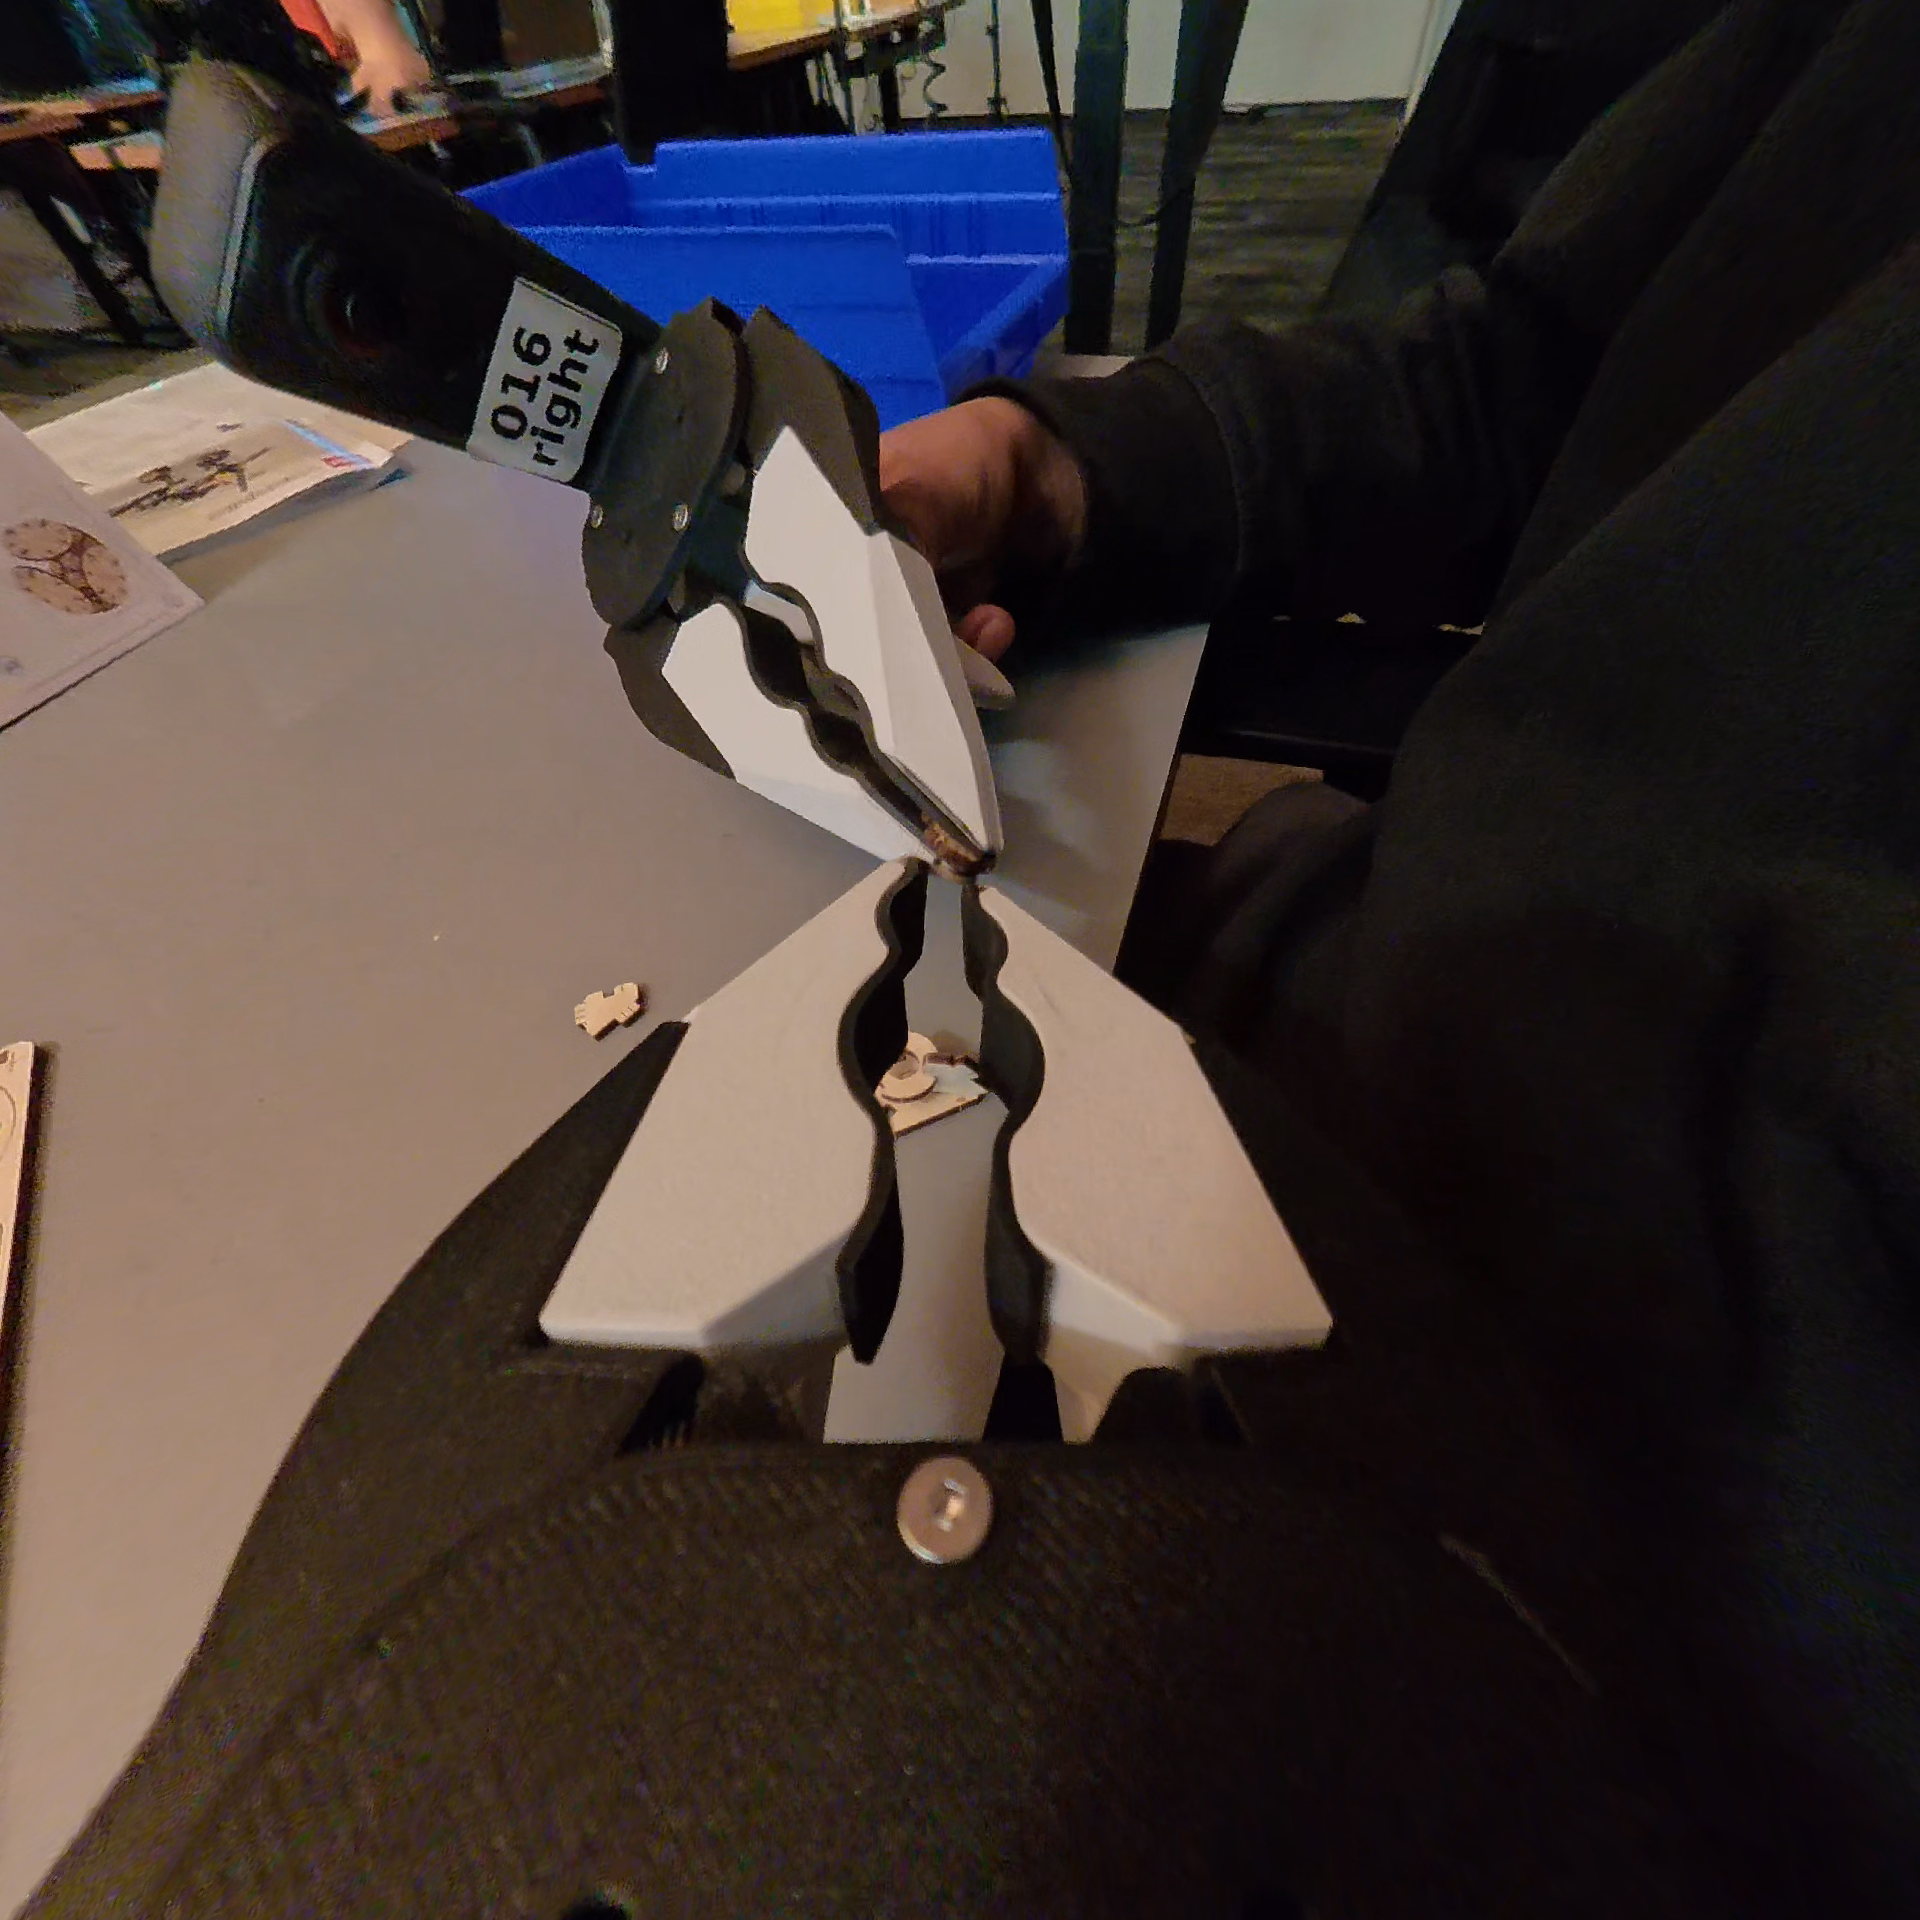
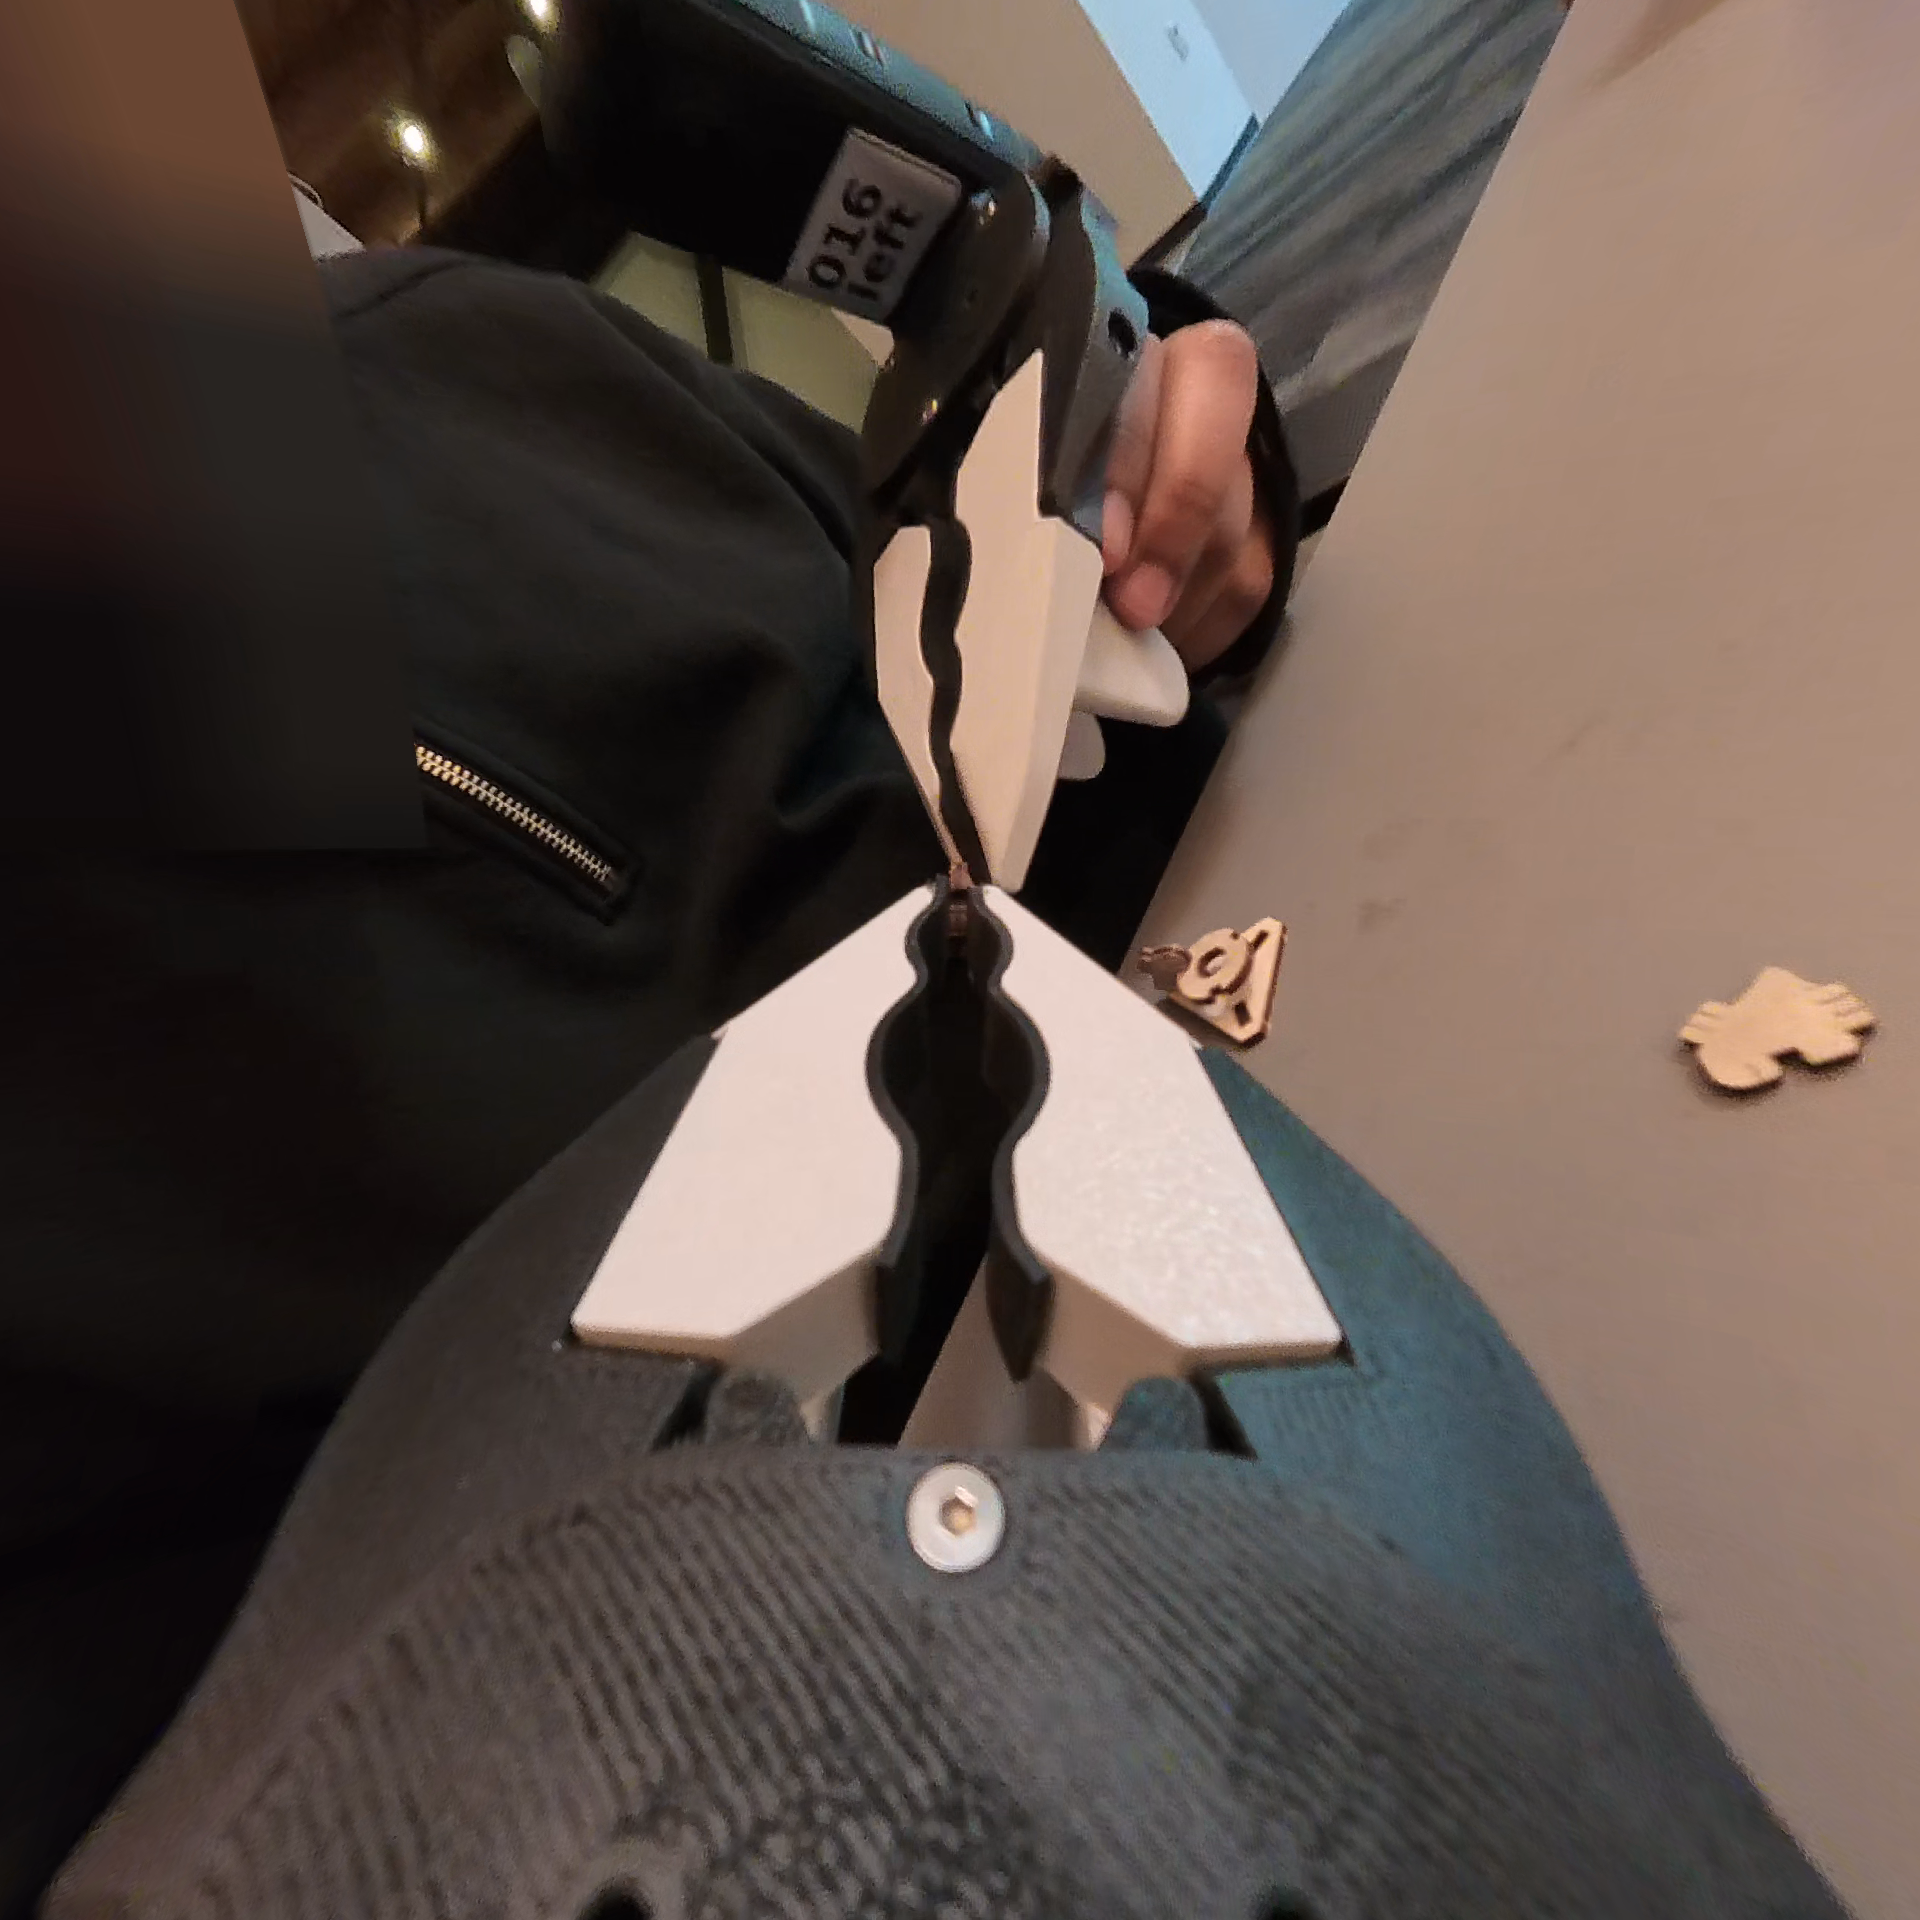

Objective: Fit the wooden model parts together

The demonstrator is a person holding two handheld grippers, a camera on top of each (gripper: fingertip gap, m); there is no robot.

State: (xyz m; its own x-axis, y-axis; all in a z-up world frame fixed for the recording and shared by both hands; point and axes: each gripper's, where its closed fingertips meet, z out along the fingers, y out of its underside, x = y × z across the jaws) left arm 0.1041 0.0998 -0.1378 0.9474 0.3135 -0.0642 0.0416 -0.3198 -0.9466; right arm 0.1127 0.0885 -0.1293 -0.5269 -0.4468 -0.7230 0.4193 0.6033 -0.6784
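Wooden piece (image 1: 956, 854), tiny, sits at twelve o'clock, clamped from both ends by my left gripper (image 1: 943, 878) and right gripper (image 2: 961, 909). A loose cutout (image 1: 610, 1008) lies at nine o'clock on the grey table (image 1: 364, 779).

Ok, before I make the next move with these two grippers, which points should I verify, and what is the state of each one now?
1. Right gripper shut on the small brown wooden piece: ok.
2. Left gripper closed on the same piece: ok; how firmly, cannot tell.
3. Piece above the grey table, not beyond its edge: cannot tell.
4. Loose pale wooden cut-out apart from both grippers: ok.
5. Triangular wooden assembly untouched on the table: ok.
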